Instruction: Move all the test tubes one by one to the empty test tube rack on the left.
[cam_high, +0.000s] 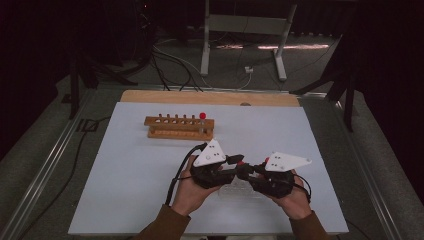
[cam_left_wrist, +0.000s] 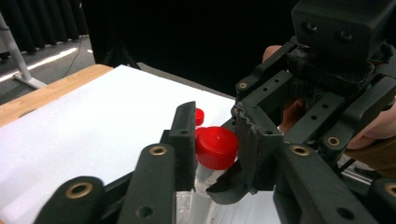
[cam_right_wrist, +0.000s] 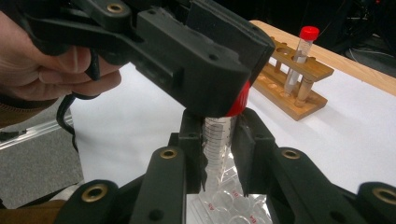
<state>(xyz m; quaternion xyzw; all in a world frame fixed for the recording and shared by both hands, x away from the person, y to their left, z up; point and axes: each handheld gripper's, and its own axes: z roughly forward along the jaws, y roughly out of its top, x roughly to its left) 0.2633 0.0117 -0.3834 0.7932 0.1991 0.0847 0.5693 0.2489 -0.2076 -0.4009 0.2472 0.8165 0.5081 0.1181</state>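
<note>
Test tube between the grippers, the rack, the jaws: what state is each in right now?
Held tube: upright, capped red.
Left gripper: shut on the tube's red cap.
Right gripper: shut on the tube's body.
Wooden rack: one capped tube standing at its right end, other holes empty.

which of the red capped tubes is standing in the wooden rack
The tube at the end hole of the wooden rack. The other tube is off the rack, its body clamped by the right gripper and its cap by the left gripper.

A clear plastic tube with a glossy red cap is being shown; the rack is looking like smooth wood, the desk matt white.
</note>
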